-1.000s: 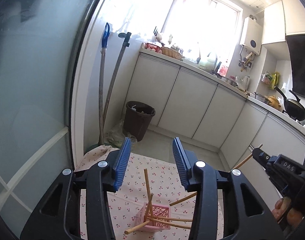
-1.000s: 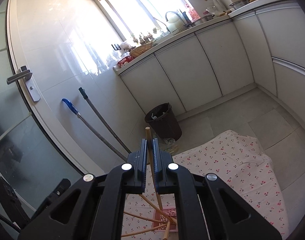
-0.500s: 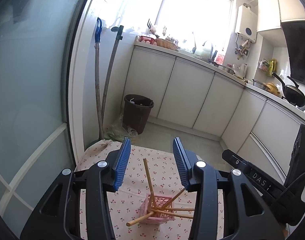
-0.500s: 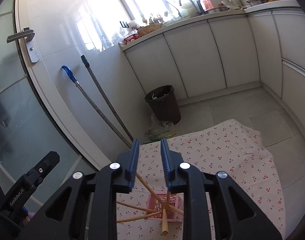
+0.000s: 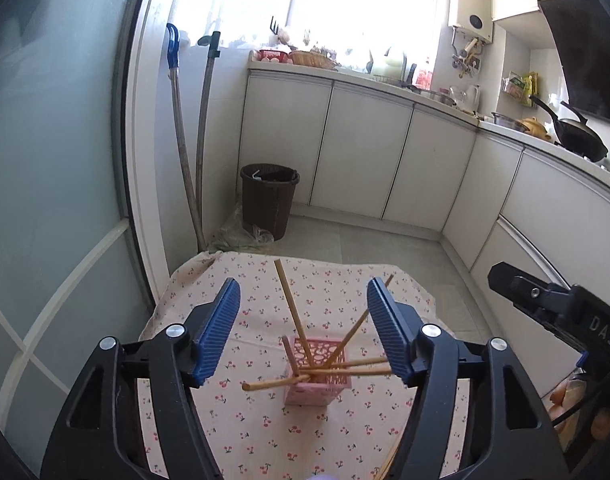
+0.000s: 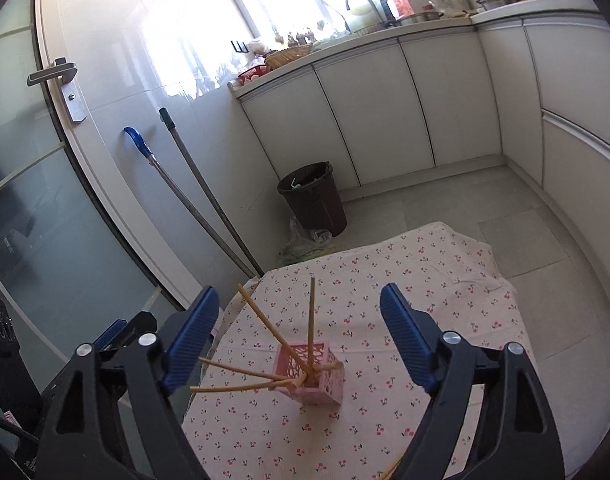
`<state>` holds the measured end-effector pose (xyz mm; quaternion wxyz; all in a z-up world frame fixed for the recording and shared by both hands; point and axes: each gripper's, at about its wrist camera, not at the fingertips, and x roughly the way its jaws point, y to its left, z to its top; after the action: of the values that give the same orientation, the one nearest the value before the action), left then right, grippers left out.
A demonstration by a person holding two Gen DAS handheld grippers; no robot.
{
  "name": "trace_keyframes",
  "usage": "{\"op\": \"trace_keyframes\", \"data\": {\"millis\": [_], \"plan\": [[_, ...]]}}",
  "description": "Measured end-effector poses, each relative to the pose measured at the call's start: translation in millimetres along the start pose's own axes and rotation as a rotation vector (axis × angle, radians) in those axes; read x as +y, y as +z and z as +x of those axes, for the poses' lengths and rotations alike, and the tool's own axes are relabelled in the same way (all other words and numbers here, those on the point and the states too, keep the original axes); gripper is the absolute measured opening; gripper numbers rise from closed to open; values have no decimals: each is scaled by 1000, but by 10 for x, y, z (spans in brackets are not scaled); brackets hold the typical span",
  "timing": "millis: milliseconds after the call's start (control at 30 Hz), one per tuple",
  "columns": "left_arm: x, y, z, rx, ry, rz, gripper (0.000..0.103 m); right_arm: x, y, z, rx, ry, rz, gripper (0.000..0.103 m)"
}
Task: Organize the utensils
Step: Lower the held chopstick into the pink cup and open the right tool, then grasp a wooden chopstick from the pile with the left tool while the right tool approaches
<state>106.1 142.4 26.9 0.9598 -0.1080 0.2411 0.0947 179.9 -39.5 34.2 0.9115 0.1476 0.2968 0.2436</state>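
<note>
Since a second ago the right gripper (image 6: 299, 336) has let go of the chopstick it was pinching, and that stick now stands in the pink basket (image 6: 319, 380) with the others. Its jaws are opening wide with nothing between them, and it hangs above and short of the basket. Beside it, the left gripper (image 5: 301, 330) has dropped lower over the table; its jaws are also opening and empty. Several wooden chopsticks (image 5: 291, 312) lean out of the basket at different angles, some nearly flat across its rim. That basket sits on a cherry-print tablecloth (image 6: 425, 280). One more chopstick tip (image 5: 387, 464) shows at the bottom edge of both views.
</note>
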Motion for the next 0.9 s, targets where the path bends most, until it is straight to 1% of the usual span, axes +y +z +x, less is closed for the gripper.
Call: {"op": "trace_keyframes", "data": {"millis": [33, 100, 133, 267, 367, 467, 533, 600, 667, 767, 900], "plan": [[-11, -54, 8, 16, -1, 2, 75, -59, -36, -30, 13, -1, 4, 89], [-39, -179, 35, 53, -4, 14, 80, -184, -111, -109, 23, -7, 3, 93], [-61, -240, 54, 72, -2, 28, 82, -262, -160, -166, 15, -25, 2, 95], [-175, -552, 130, 132, 14, 103, 88, -563, -349, -369, 2, -121, -17, 96], [-286, -820, 208, 202, -1, 133, 89, -751, -382, -497, -6, -168, -18, 96], [-486, -1146, 351, 313, -44, 177, 89, -938, -358, -657, -29, -174, 27, 96], [-670, -1357, 442, 374, -69, 242, 89, -1065, -333, -755, -44, -177, 76, 96], [-923, -1598, 540, 426, -96, 356, 90, -1190, -309, -824, -52, -183, 128, 96], [-1145, -1772, 644, 459, -116, 454, 89, -1321, -289, -857, -50, -176, 178, 96], [-1435, -1879, 838, 528, -151, 524, 89, -1509, -291, -877, -34, -171, 239, 96], [-1717, -1815, 1268, 637, -194, 487, 89, -1757, -337, -860, -11, -185, 298, 96]]}}
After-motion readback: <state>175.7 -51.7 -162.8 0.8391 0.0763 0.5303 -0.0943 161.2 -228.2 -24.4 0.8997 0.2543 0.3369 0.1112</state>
